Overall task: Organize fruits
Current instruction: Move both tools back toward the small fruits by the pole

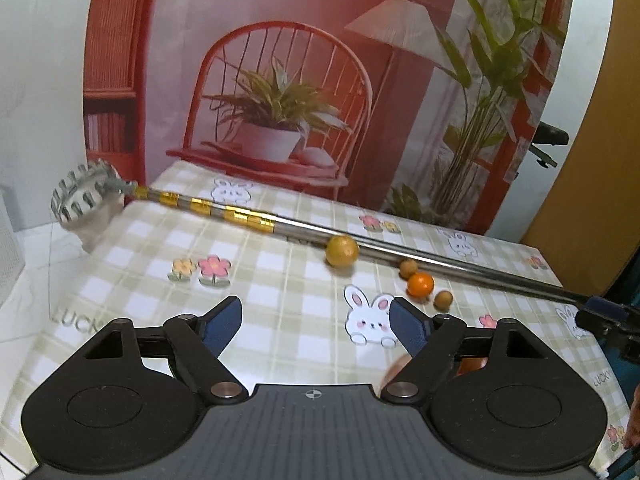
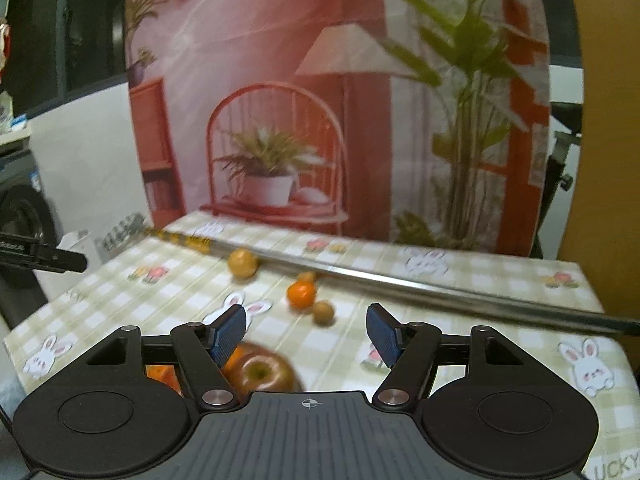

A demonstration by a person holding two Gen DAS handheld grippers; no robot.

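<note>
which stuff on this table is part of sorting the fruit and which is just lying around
For the job:
- yellowish round fruit
- small orange
- two small brown fruits
- apple, near edge

Just lying about:
- long metal pole with a toothed head, laid across the table
- checked tablecloth
- printed backdrop
</note>
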